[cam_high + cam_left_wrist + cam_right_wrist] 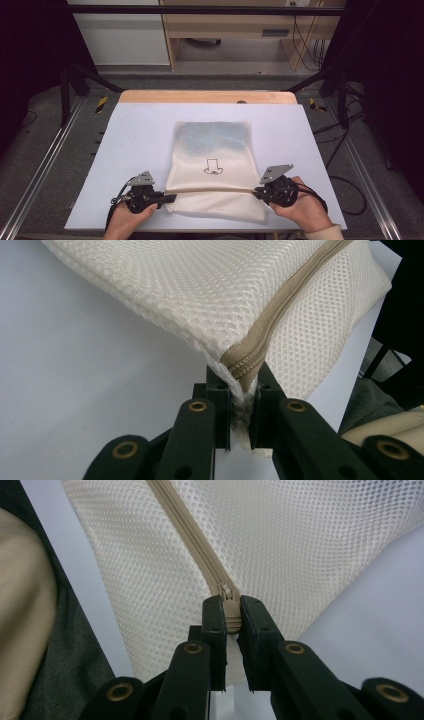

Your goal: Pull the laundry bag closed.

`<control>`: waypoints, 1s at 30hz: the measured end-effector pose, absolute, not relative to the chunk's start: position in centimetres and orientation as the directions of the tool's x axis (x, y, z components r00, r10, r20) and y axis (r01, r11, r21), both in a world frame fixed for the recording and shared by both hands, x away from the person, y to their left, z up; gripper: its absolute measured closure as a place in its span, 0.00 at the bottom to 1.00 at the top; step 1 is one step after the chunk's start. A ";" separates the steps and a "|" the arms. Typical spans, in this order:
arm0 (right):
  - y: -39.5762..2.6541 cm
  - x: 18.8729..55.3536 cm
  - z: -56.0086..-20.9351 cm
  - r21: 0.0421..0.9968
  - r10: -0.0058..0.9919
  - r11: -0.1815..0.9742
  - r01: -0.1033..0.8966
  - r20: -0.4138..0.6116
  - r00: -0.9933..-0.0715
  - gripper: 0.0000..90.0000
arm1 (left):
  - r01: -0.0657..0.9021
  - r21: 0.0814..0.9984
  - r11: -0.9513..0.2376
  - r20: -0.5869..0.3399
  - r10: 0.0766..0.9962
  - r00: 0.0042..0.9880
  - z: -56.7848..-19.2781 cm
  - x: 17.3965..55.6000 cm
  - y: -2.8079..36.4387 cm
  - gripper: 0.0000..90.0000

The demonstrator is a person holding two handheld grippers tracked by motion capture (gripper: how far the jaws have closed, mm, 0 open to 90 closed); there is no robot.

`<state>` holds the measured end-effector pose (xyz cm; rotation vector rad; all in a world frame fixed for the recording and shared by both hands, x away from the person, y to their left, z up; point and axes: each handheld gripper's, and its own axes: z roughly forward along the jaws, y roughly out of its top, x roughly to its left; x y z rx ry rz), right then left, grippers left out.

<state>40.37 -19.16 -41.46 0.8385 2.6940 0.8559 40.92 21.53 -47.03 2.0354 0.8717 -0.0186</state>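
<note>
Mesh bag (215, 167) between two grippers, left gripper (170, 198) and right gripper (257, 192)

Bright even overhead light on the table (140, 150), dark room edges, soft shadows, high view slightly blurry, close jaws soft.

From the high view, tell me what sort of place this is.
Probably a lab recording station: a white table inside a dark metal frame, loose cables on the floor, plain cabinets behind.
</note>
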 end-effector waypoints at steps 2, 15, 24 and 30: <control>-19.4 40.4 -41.4 0.576 0.569 0.678 0.456 -0.019 -0.822 0.91 | 0.585 0.731 -0.351 -0.327 0.572 0.752 -47.0 40.9 21.5 0.91; -19.8 40.1 -41.5 0.574 0.576 0.675 0.464 -0.016 -0.818 0.91 | 0.586 0.731 -0.349 -0.330 0.572 0.751 -47.0 40.9 21.5 0.91; -20.1 40.0 -41.7 0.576 0.582 0.670 0.468 -0.015 -0.813 0.91 | 0.585 0.731 -0.351 -0.327 0.573 0.752 -47.0 40.9 21.5 0.91; -20.3 39.9 -41.7 0.578 0.582 0.667 0.469 -0.011 -0.813 0.91 | 0.585 0.732 -0.349 -0.328 0.572 0.752 -47.0 40.9 21.5 0.91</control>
